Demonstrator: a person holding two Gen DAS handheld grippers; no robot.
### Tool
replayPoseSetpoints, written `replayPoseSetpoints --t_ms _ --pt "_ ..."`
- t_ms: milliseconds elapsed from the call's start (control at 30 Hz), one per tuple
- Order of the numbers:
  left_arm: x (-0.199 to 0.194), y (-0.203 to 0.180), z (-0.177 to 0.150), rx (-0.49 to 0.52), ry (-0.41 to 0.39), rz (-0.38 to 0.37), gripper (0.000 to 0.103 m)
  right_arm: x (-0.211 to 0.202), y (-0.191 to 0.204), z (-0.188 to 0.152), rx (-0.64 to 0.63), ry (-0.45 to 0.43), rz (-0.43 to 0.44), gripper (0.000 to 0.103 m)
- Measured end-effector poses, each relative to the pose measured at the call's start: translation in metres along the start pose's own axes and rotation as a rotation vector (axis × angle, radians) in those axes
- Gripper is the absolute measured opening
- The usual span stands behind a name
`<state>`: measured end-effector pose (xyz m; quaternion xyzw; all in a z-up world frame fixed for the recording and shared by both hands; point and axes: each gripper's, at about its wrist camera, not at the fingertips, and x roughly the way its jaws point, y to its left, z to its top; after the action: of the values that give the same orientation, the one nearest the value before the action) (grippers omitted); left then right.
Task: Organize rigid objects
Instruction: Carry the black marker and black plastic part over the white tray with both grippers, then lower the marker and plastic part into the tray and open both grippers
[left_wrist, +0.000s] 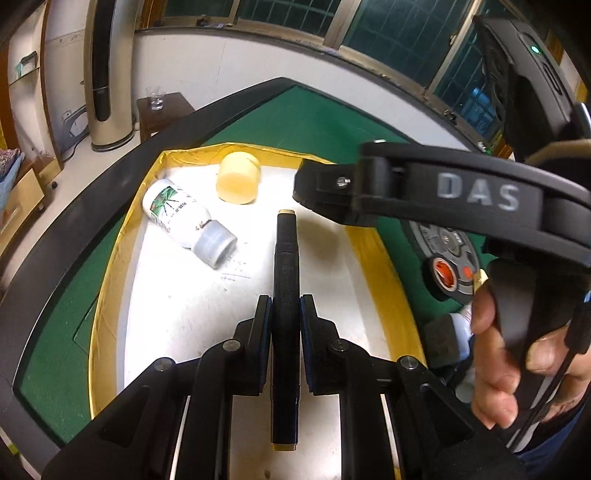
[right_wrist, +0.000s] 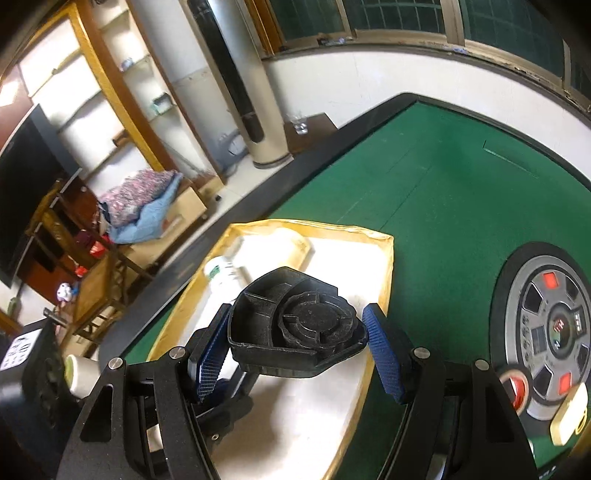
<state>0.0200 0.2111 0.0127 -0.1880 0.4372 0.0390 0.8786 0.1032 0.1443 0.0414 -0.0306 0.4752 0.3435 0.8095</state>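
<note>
Left gripper (left_wrist: 284, 325): clamped on a slim black tube (left_wrist: 285, 280) with gold ends, held lengthwise over the white floor of the tray (left_wrist: 110, 280). The tube reaches well past the pads both ways — a long lever, so a knock on either end could twist it in the grip.
Right gripper (right_wrist: 295, 347): jaws set wide around a black moulded part (right_wrist: 295, 332), apparently gripped across its width. The right pad seems to meet only a corner; I judge that a thin hold that may slip.
Crowding: the right tool crosses just above the tray's far right edge in the left view — the two could collide if both descend together.
Tray contents: a white bottle (left_wrist: 184, 218) lies on its side near the far left edge, a cream jar (left_wrist: 238, 177) at the far edge. Either could roll if bumped.
Beyond: the green tabletop (right_wrist: 443, 192) carries loose items by its round centre panel (right_wrist: 550, 332).
</note>
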Motion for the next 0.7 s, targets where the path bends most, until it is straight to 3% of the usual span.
replayPoseSetpoints --t_ms 167,333,700 --pt "0.011 0.006 0.001 -0.052 0.015 0.02 0.013 0.019 -0.002 0.007 0.013 0.033 -0.047 0.066" --pt "0.016 0.012 -0.001 -0.085 0.035 -0.011 0.013 0.034 -0.001 0.012 0.009 0.054 -0.091 0.065" --pt "0.019 0.015 0.001 -0.113 0.045 -0.019 0.013 0.042 -0.001 0.014 -0.009 0.073 -0.109 0.065"
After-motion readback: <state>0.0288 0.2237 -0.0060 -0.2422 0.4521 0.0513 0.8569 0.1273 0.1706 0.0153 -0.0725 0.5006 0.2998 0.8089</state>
